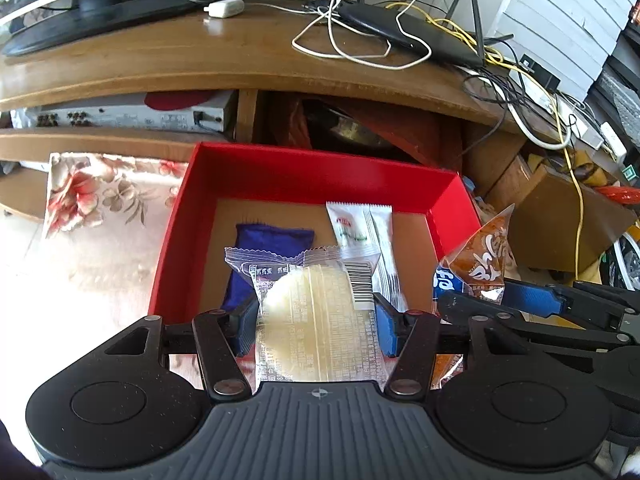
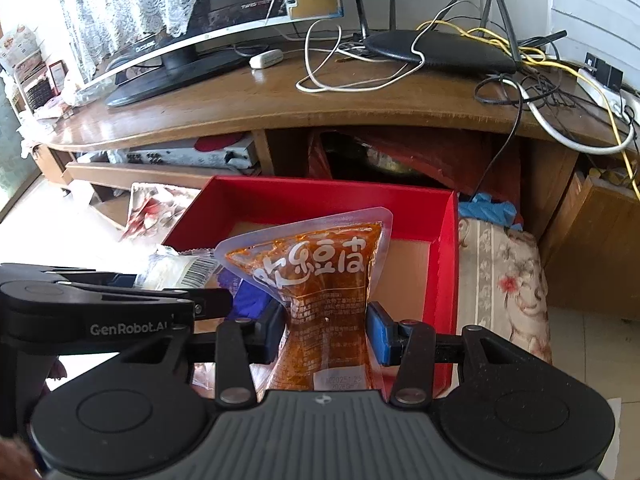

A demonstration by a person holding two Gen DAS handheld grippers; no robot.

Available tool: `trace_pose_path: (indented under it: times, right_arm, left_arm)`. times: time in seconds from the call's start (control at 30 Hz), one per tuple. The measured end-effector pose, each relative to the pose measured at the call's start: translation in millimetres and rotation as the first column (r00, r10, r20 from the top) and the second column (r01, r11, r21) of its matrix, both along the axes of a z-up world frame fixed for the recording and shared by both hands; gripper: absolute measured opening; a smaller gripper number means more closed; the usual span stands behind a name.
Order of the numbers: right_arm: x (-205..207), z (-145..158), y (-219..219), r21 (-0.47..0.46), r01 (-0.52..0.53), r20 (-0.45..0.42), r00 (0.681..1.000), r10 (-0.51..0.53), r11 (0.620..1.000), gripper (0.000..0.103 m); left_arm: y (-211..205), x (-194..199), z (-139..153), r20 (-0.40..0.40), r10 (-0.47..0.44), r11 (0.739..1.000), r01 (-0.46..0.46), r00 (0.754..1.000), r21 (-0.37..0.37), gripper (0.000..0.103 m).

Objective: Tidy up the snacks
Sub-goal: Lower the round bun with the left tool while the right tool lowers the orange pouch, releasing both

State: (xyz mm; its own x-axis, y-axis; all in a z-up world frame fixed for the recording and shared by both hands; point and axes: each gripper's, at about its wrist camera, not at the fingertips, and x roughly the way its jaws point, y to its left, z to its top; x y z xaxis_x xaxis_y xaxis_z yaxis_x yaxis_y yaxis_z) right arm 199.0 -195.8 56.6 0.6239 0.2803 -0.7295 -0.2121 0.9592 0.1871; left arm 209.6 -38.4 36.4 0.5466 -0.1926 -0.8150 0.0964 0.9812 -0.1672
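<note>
My left gripper (image 1: 316, 326) is shut on a clear packet with a pale round cake (image 1: 316, 312), held above the near edge of the red box (image 1: 304, 176). A blue packet (image 1: 272, 240) and a white sachet (image 1: 352, 228) lie on the box's brown floor. My right gripper (image 2: 326, 330) is shut on an orange-brown sauce pouch (image 2: 324, 280) with white lettering, also over the red box (image 2: 328, 196). In the left wrist view the orange-brown pouch (image 1: 486, 256) and the right gripper (image 1: 500, 302) show at the right. The left gripper (image 2: 192, 300) with the cake packet (image 2: 180, 270) shows at the left of the right wrist view.
The box rests on floral cloth (image 1: 104, 196) (image 2: 500, 280) in front of a wooden TV stand (image 2: 280, 100). On the stand are a monitor base (image 2: 172, 76), a black router (image 2: 440, 50) and tangled cables (image 1: 360, 40). A silver player (image 1: 128, 116) sits on the shelf below.
</note>
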Motion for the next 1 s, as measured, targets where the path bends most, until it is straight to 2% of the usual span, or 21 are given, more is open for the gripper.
trace_pose_path:
  times: [0.2, 0.43, 1.0]
  right_arm:
    - [23, -7, -4, 0.006, 0.020, -0.005, 1.000, -0.020, 1.000, 0.043]
    - [45, -26, 1, -0.017, 0.020, -0.028, 0.999, -0.020, 1.000, 0.043]
    - [71, -61, 11, -0.033, 0.015, -0.070, 0.997, -0.017, 0.999, 0.043]
  left_arm:
    - [-6, 23, -4, 0.006, 0.011, 1.000, -0.011, 1.000, 0.009, 0.062]
    - [-7, 42, -25, -0.026, 0.034, 0.999, -0.033, 0.999, 0.032, 0.062]
    - [-1, 60, -61, -0.081, 0.079, 0.995, -0.073, 0.994, 0.068, 0.062]
